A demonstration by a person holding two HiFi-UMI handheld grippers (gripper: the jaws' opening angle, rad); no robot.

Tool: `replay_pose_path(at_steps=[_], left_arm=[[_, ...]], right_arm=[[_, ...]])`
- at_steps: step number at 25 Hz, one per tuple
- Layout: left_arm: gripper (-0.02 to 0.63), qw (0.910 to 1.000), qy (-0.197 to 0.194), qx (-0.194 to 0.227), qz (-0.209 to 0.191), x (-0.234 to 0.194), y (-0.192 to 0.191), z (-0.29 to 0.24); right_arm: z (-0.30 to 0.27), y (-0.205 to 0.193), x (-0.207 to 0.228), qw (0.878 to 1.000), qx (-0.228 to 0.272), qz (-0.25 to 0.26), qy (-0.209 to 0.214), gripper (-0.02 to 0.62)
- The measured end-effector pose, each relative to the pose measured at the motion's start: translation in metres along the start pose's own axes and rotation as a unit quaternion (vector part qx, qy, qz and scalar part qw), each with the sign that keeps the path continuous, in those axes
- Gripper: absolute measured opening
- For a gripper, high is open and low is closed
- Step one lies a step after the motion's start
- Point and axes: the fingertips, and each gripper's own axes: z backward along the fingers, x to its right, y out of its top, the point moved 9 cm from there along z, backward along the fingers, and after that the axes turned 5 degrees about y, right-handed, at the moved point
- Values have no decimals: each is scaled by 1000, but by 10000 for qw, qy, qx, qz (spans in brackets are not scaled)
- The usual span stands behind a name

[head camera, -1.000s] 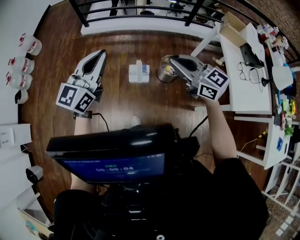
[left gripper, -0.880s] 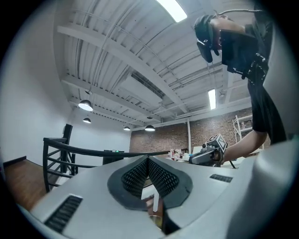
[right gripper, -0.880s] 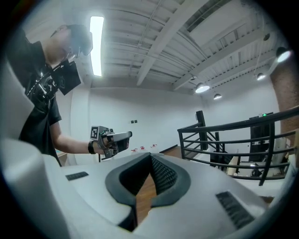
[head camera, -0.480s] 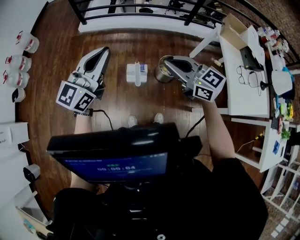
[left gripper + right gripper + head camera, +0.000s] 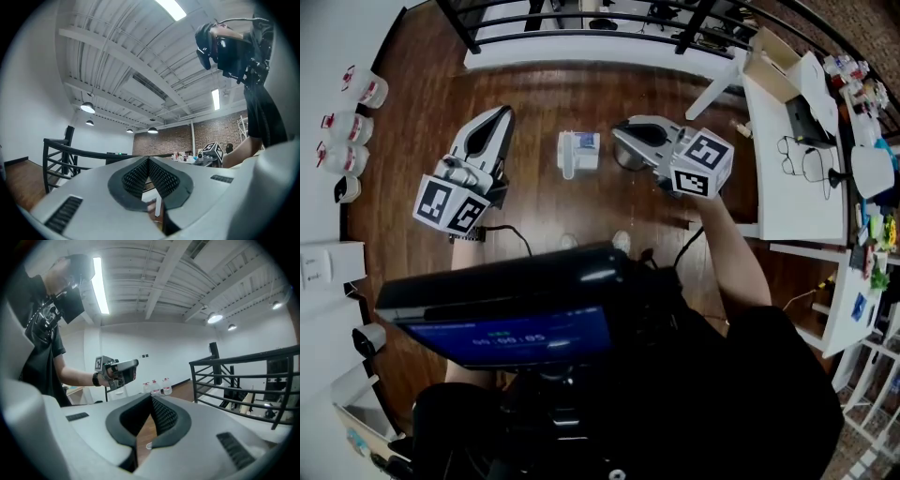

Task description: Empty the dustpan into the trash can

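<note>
**Pre-grasp: both grippers empty above the floor**

Left gripper and right gripper: jaws closed, holding nothing. Dustpan lies on the floor, and the trash can is just beside it. To do this step well, open the jaws before lowering, take the handle, and keep the pan level until it is over the can.

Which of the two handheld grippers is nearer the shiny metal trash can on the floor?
The right gripper: its tip overlaps the shiny metal trash can, while the left gripper sits beyond the white dustpan.

My head view looks steeply down on the wood floor. Both gripper views sit close behind their jaws, facing across the room; all three share the black railing.
</note>
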Motion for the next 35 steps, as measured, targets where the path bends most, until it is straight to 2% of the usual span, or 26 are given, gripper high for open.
replay_pose_path(at_steps=[4, 8, 11, 13, 16, 19, 23, 28, 35], left_arm=[[0, 9998, 161, -83, 98, 2, -8, 7], [0, 9989, 403, -242, 62, 3, -13, 13], [0, 9982, 527, -297, 38, 2, -11, 16], [0, 9976, 621, -295, 14, 1, -9, 19], [5, 9966, 754, -322, -22, -2, -6, 21], [5, 9956, 864, -361, -13, -7, -4, 21], [14, 9949, 912, -433, 36, -14, -5, 20], [17, 9952, 816, -542, 40, -28, -7, 10], [17, 9957, 720, -566, 124, -40, -16, -8]], right_arm=[[-18, -30, 8, 9987, -333, -235, 296, 2], [-43, -78, 25, 9933, -624, -787, 574, 2], [-65, -119, 40, 9858, -877, -1248, 699, 105], [-79, -145, 48, 9785, -930, -1675, 758, 117], [-99, -173, 52, 9596, -876, -2461, 1046, 226], [-116, -195, 57, 9414, -858, -3012, 1252, 242], [-138, -201, 61, 9263, -718, -3436, 1368, 261], [-158, -204, 75, 9001, -553, -4029, 1564, 261], [-146, -211, 86, 8936, -710, -4166, 1510, 261]])
